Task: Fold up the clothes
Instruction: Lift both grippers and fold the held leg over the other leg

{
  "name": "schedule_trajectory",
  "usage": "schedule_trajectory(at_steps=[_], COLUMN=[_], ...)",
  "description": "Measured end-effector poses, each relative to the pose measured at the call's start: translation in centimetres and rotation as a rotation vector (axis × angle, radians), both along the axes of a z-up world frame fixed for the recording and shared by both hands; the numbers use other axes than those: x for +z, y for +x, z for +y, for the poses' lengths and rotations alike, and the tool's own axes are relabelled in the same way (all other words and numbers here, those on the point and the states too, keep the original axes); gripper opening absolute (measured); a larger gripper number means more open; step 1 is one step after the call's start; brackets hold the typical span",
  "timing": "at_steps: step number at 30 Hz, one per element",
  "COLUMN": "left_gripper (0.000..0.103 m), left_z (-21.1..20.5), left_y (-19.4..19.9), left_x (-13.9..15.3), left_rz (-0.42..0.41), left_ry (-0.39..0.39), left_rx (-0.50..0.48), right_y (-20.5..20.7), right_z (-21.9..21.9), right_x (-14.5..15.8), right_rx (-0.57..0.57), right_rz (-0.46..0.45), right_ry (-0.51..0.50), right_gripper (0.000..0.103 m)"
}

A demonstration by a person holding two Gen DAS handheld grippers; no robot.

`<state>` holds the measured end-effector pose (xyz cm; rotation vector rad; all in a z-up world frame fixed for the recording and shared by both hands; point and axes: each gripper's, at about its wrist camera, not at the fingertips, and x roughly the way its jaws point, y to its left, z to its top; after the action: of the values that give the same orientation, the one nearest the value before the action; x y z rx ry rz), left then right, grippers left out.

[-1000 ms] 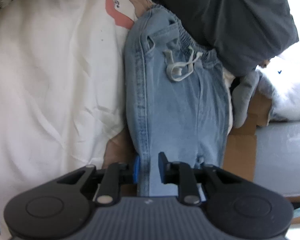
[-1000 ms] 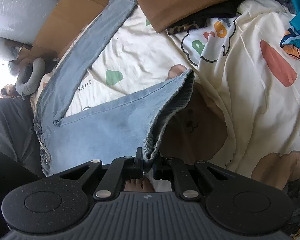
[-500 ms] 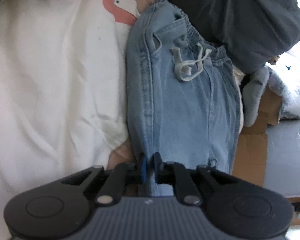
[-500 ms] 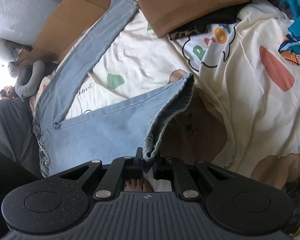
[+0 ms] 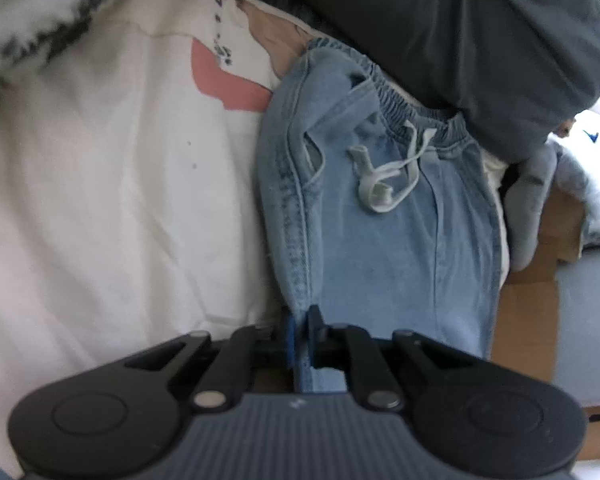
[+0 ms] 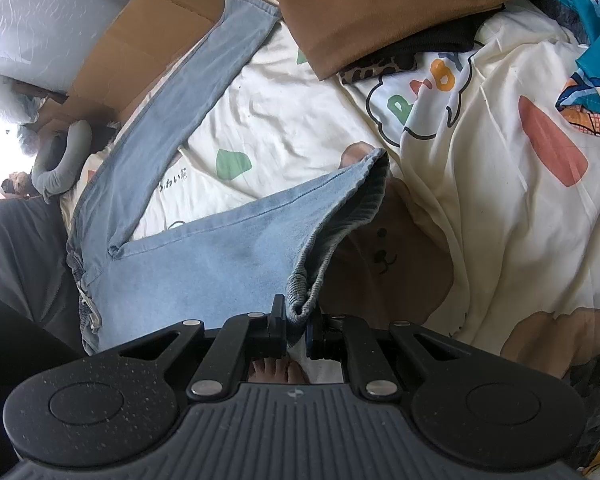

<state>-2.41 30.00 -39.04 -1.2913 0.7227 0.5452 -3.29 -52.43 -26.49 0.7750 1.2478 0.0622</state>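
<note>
One pair of jeans (image 6: 204, 264), soft, limp denim, lay spread on the bedsheet (image 6: 300, 120); left hand-held gripper (image 5: 299, 336) pinched its side seam, right hand-held gripper (image 6: 297, 320) its leg hem.

The cream bedsheet (image 6: 300, 128) carries a cloud-shaped outline holding coloured capitals, of which a green "B", a cream "A" and an orange "B" can be read; any further letter is cut by a fold. Near the green blob on the sheet stand small dark Japanese characters, too small to read. In the left wrist view, small dark marks beside the coral patch are blurred.
</note>
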Motion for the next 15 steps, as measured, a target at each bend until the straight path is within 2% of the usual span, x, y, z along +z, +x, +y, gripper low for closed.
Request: schedule_trajectory(at_steps=[11, 15], left_gripper=[0.004, 0.004], left_z=[0.3, 0.2], left_y=[2.2, 3.6], left_x=[4.0, 6.1], left_rz=[0.067, 0.062], left_ry=[0.043, 0.062], left_rx=[-0.060, -0.087], right_y=[0.1, 0.8], right_z=[-0.5, -0.8], right_x=[1.3, 2.3], right_rx=[-0.063, -0.090], right_rz=[-0.032, -0.059], right_ry=[0.018, 0.029], right_gripper=[0.007, 0.007])
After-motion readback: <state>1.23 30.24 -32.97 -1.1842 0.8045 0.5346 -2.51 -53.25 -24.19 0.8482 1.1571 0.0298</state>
